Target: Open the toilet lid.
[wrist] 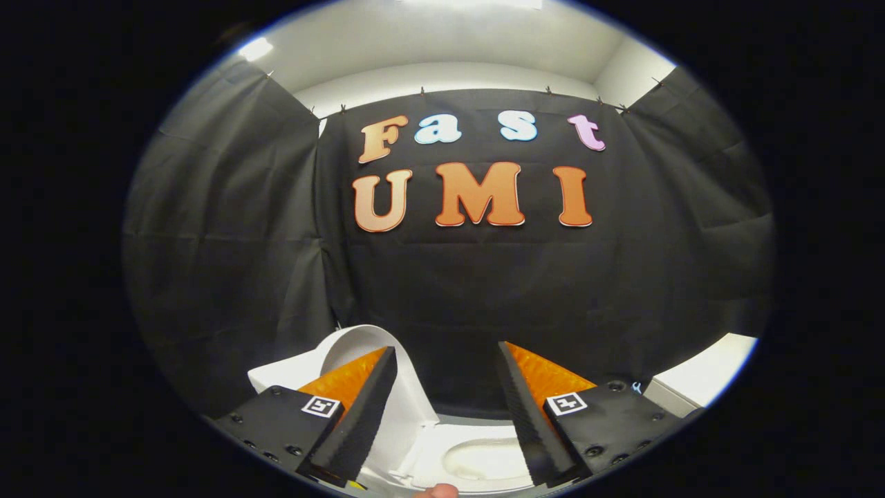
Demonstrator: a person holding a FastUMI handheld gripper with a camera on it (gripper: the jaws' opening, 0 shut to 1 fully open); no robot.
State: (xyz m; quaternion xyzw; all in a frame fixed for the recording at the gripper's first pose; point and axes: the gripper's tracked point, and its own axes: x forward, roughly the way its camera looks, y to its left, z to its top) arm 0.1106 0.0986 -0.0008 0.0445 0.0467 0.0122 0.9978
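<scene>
A white toilet sits below and ahead of me. Its lid (404, 394) stands raised, tilted up behind my left finger, with the upper rim showing above that fingertip. The white seat and bowl (477, 456) lie between and beneath my two fingers. My gripper (448, 360) is open, its fingers spread wide apart with nothing between them, held above the bowl and touching neither lid nor seat.
Black cloth walls close the booth ahead and on both sides. A white box-like surface (705, 377) sits beyond my right finger. A fingertip of a person (437, 491) shows at the very bottom, below the bowl. White ceiling above.
</scene>
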